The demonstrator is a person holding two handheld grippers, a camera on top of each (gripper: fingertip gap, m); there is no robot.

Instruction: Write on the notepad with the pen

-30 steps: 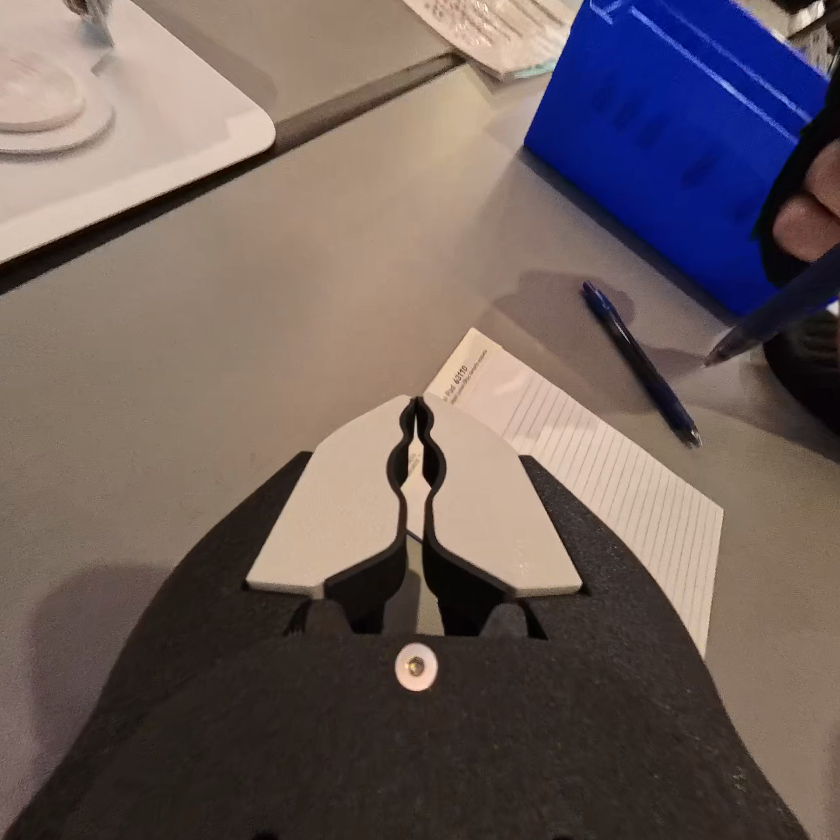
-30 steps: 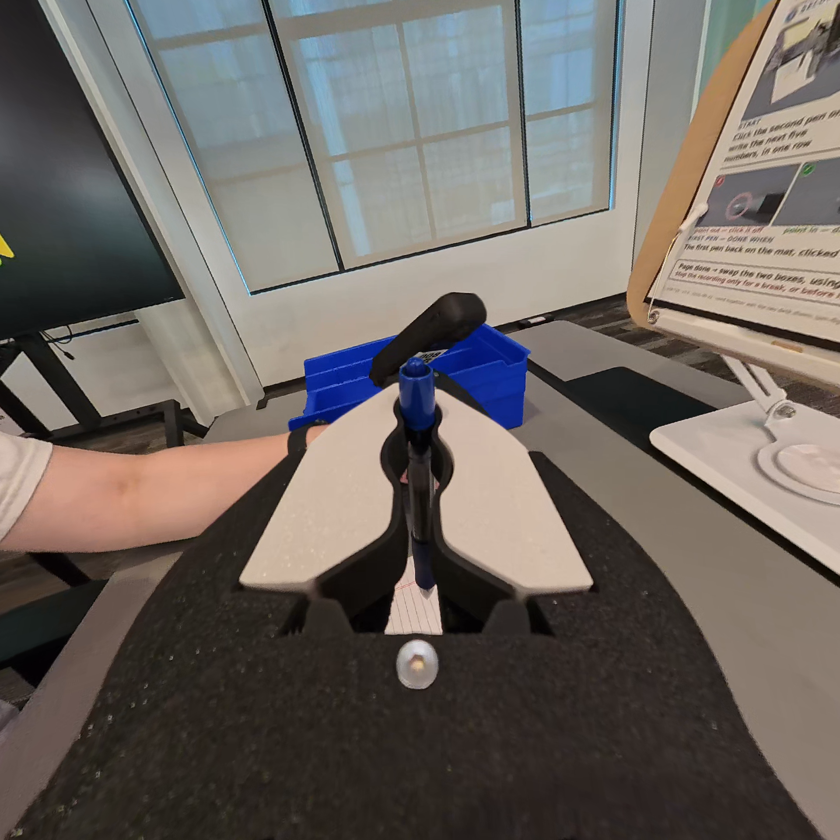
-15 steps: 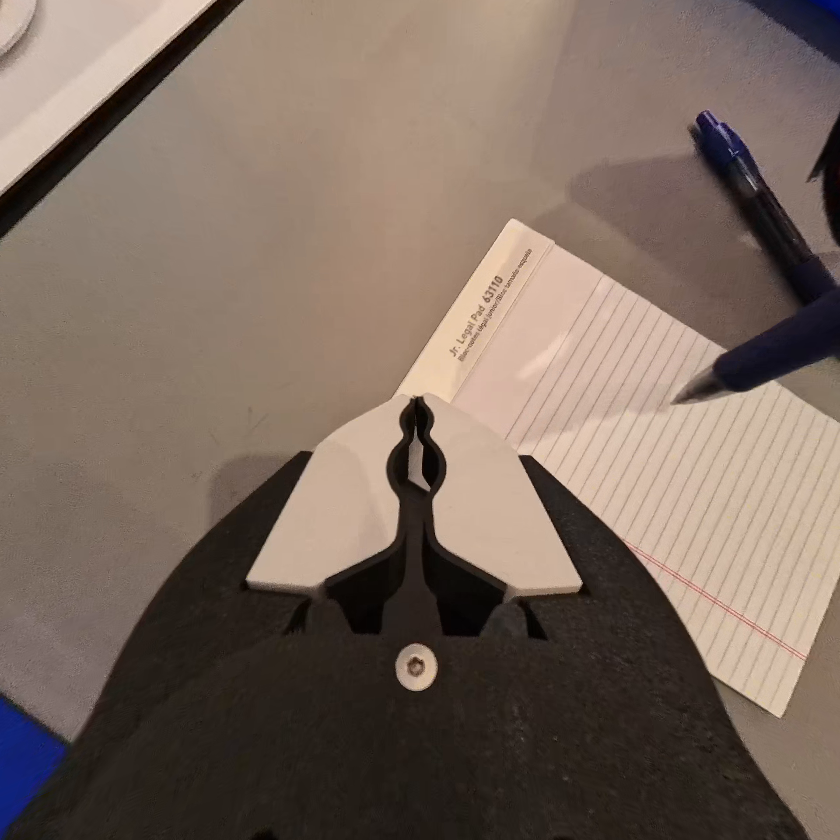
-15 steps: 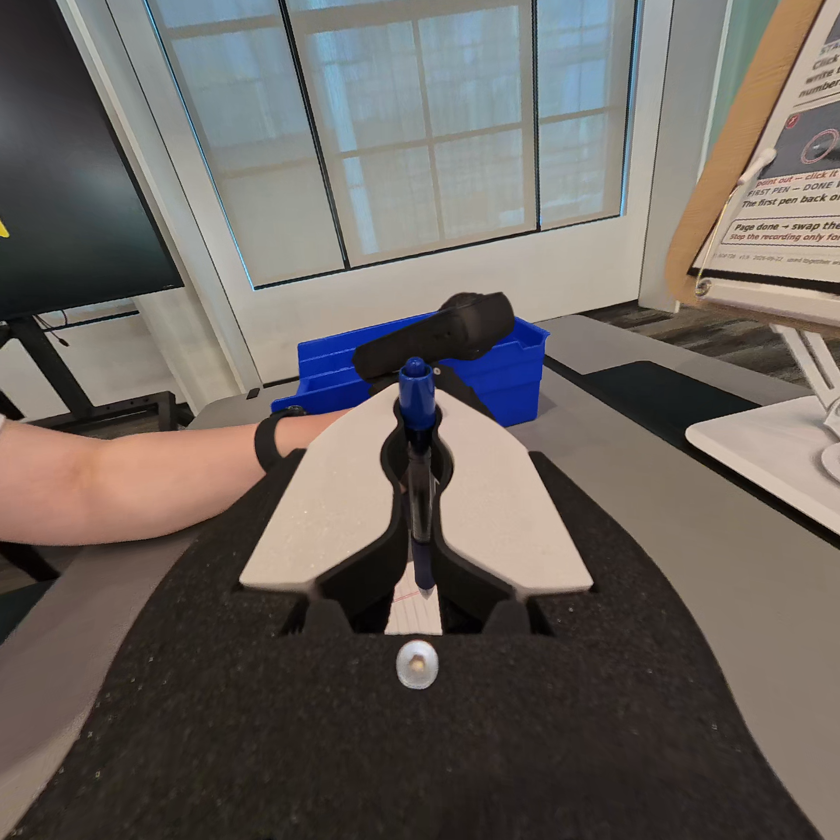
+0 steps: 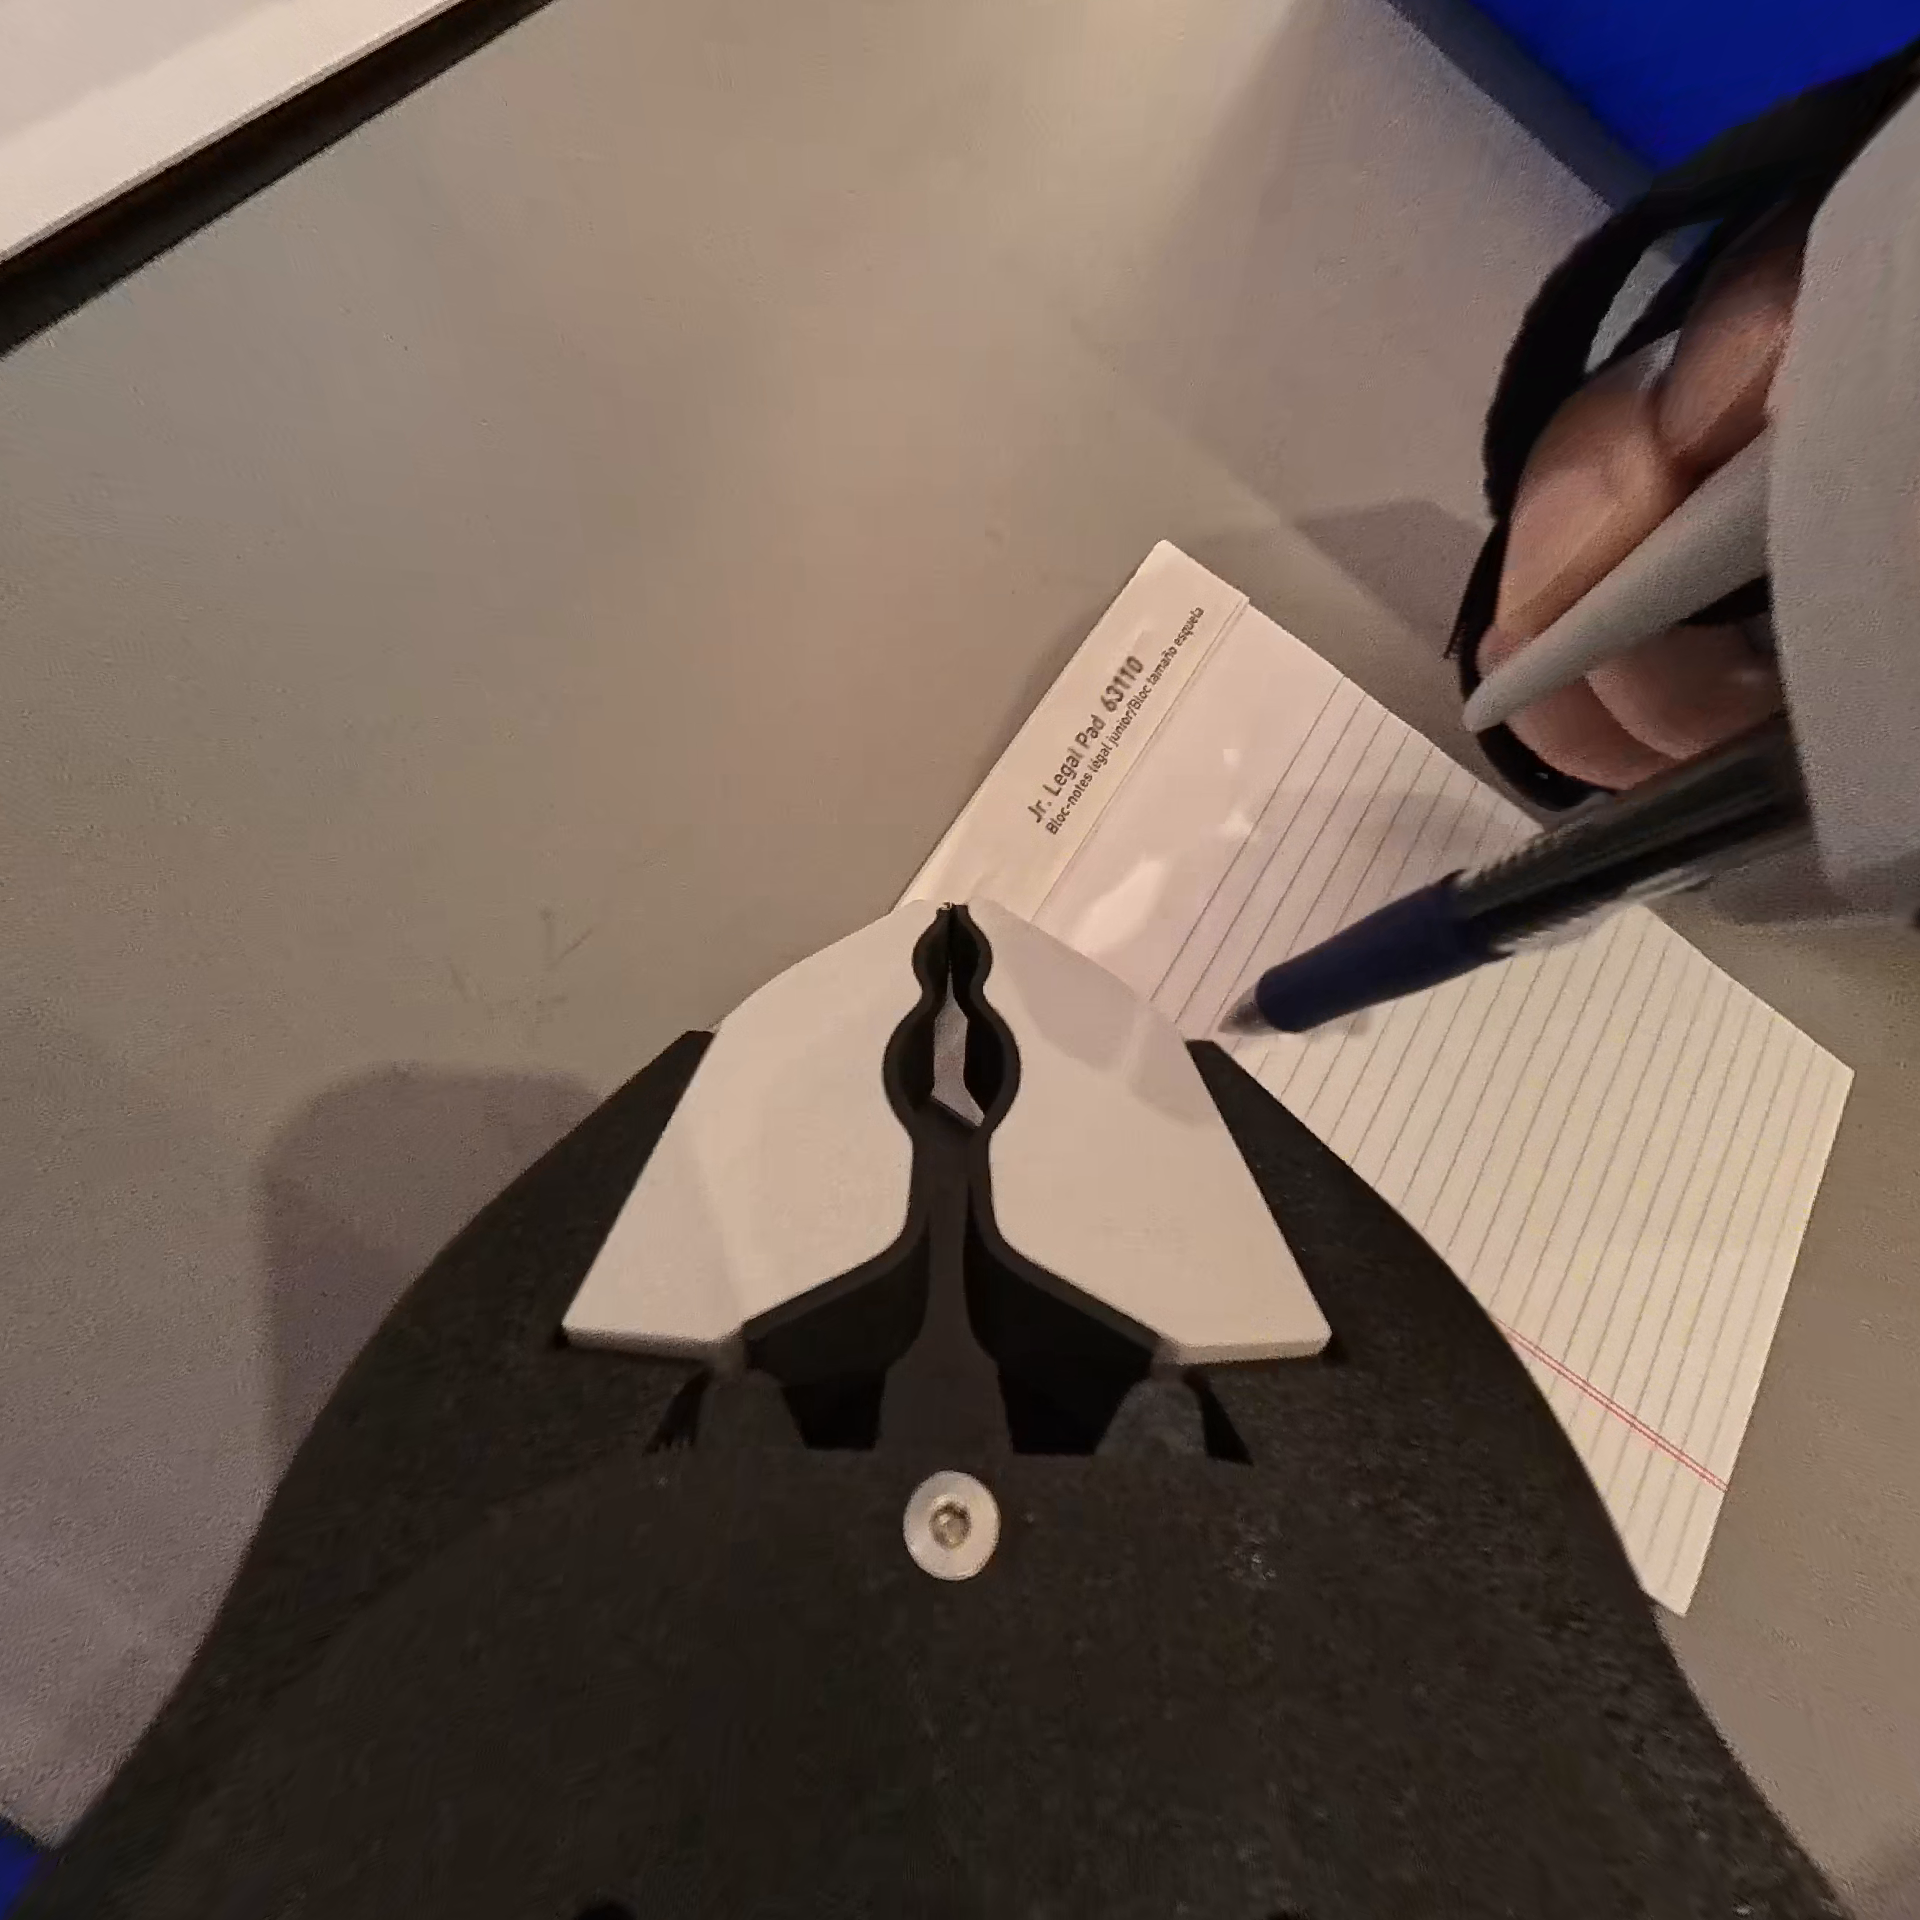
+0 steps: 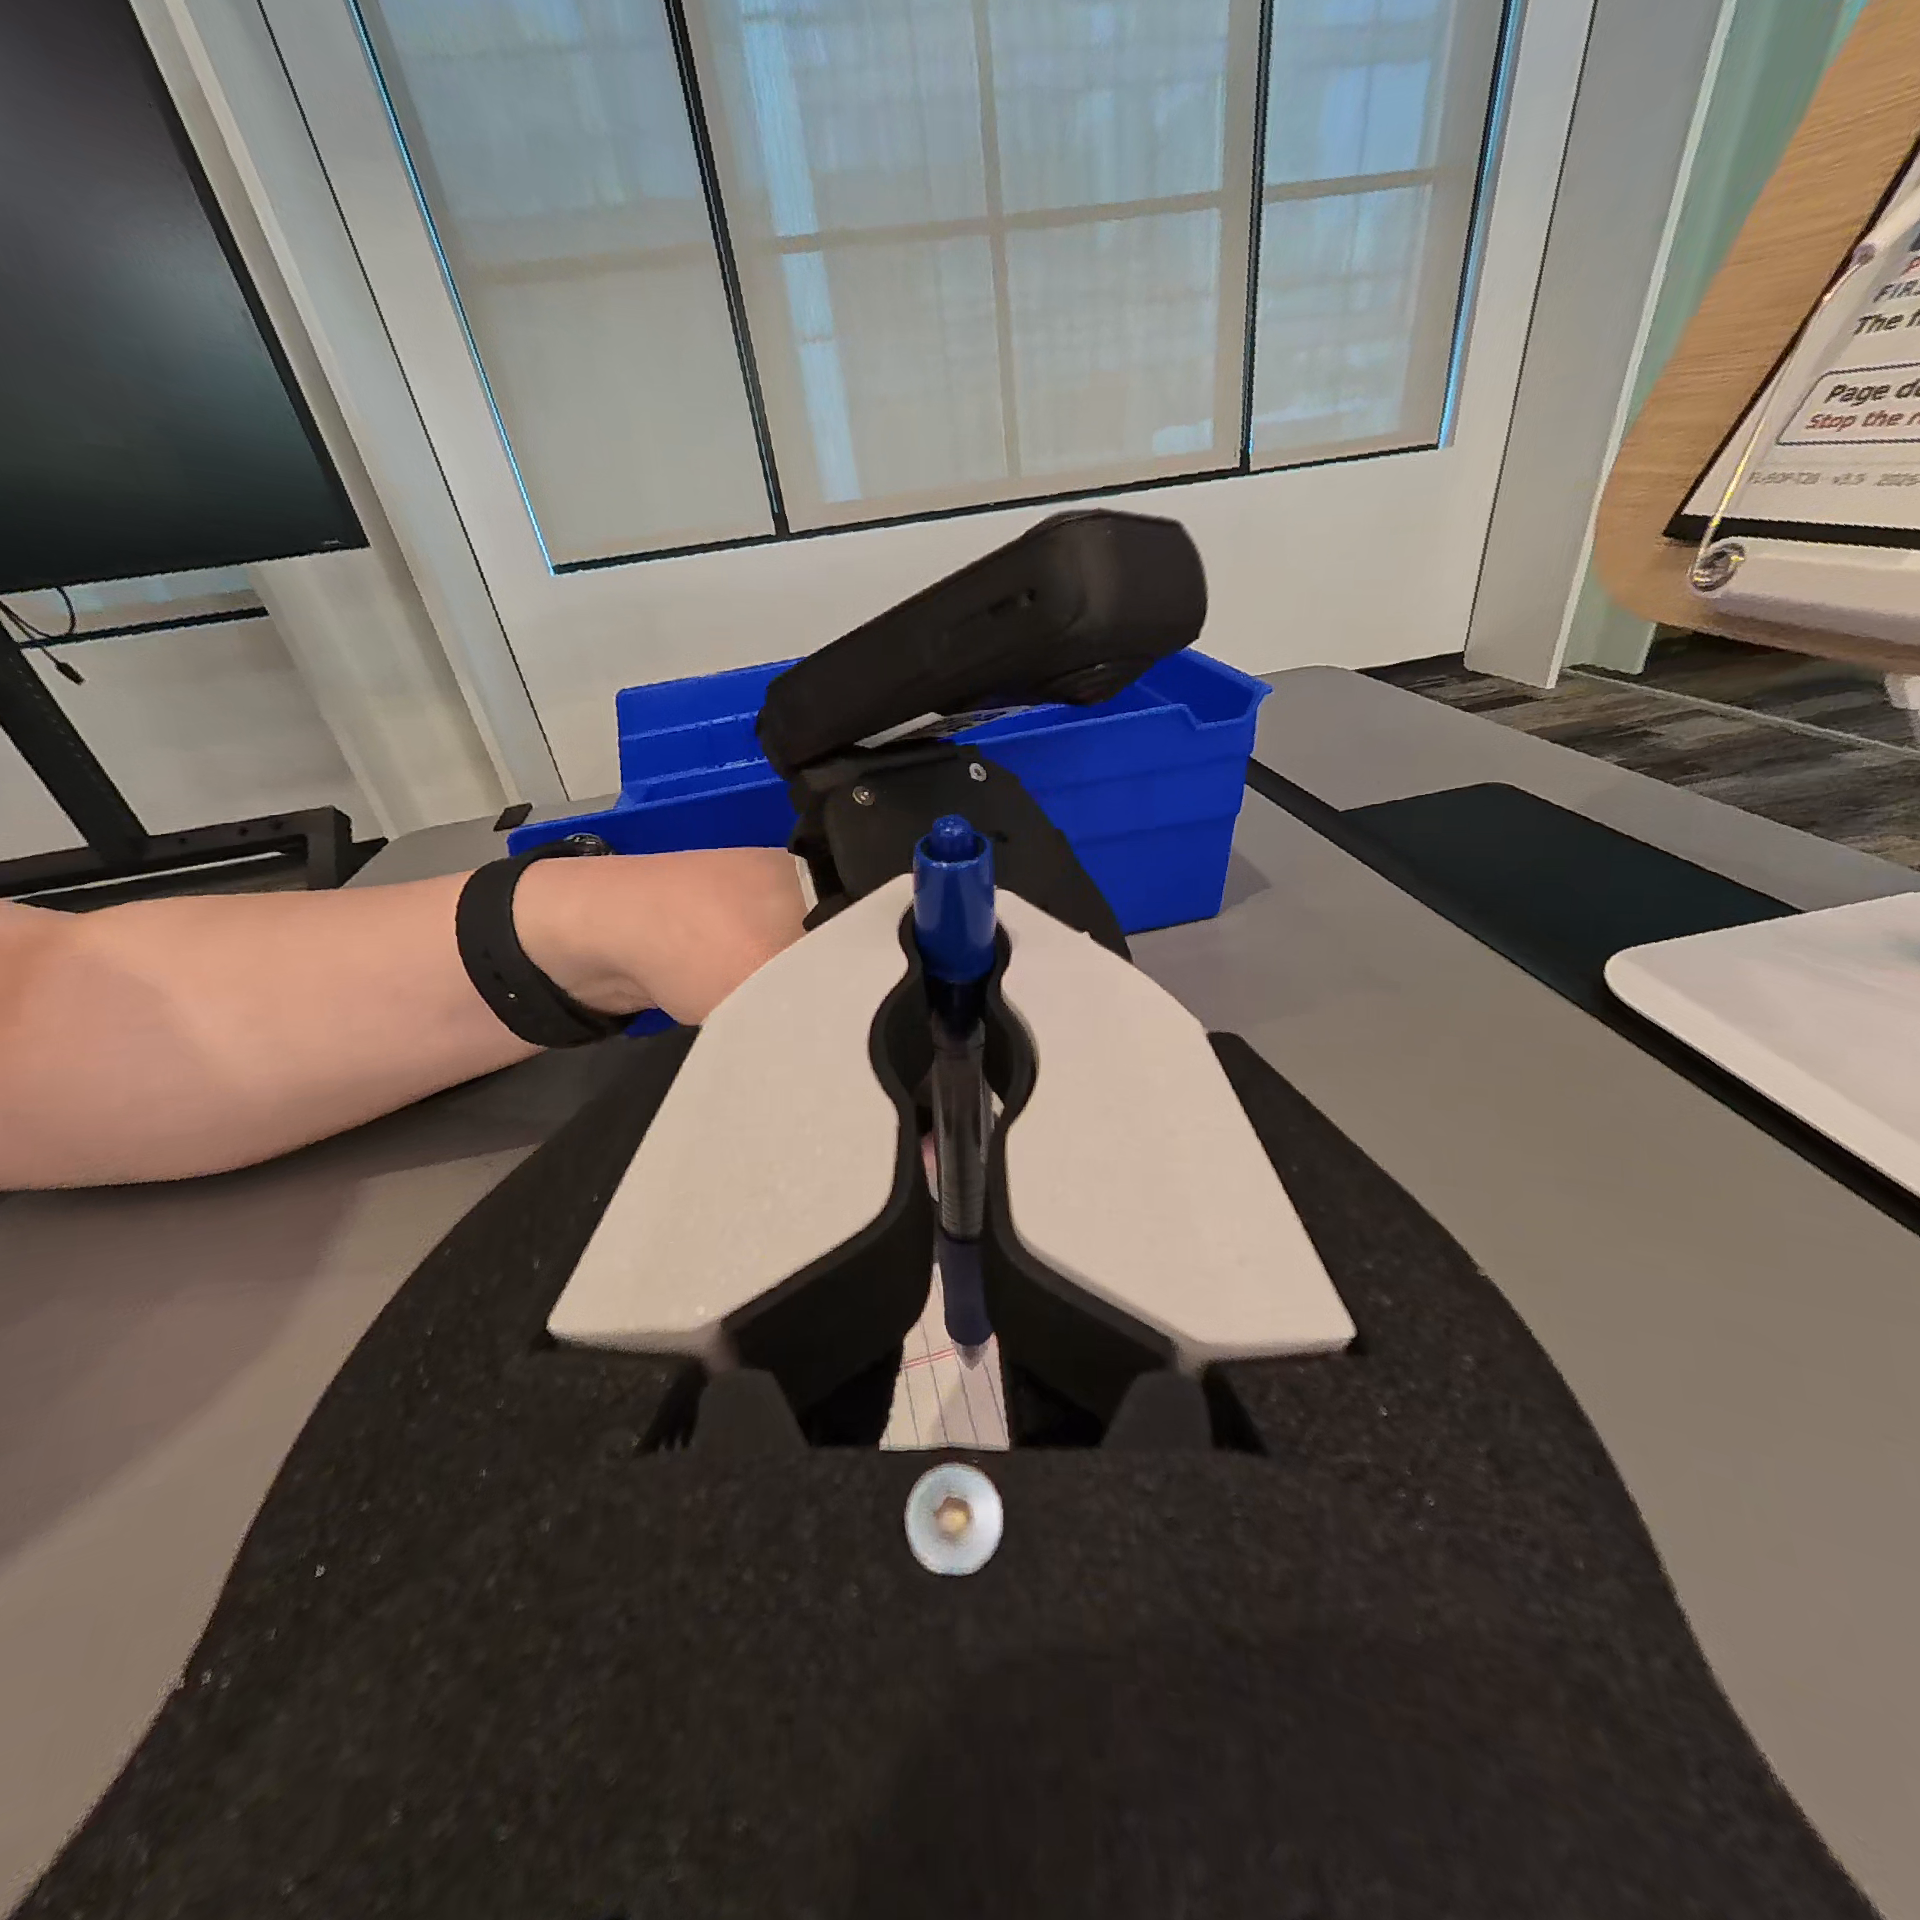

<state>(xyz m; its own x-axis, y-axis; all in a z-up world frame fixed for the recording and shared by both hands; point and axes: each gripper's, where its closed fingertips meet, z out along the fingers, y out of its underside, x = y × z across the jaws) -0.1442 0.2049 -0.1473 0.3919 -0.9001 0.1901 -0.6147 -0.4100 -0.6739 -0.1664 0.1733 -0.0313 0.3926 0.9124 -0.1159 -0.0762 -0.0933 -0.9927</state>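
The right hand-held gripper (image 6: 951,1081) is clamped on the blue ballpoint pen (image 5: 1455,935), tip at the white lined notepad (image 5: 1558,1195) near its header on the grey surface (image 5: 520,520). The left hand-held gripper (image 5: 951,914), closed and empty, sits at the pad's corner. Next: steady strokes.

notepad (image 5: 1122,748): printed header | instruction sheet (image 6: 1860,405): printed text

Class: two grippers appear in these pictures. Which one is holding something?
The right gripper: its jaws clamp the blue pen over the notepad. The left gripper is shut on nothing, its tips over the pad's corner.
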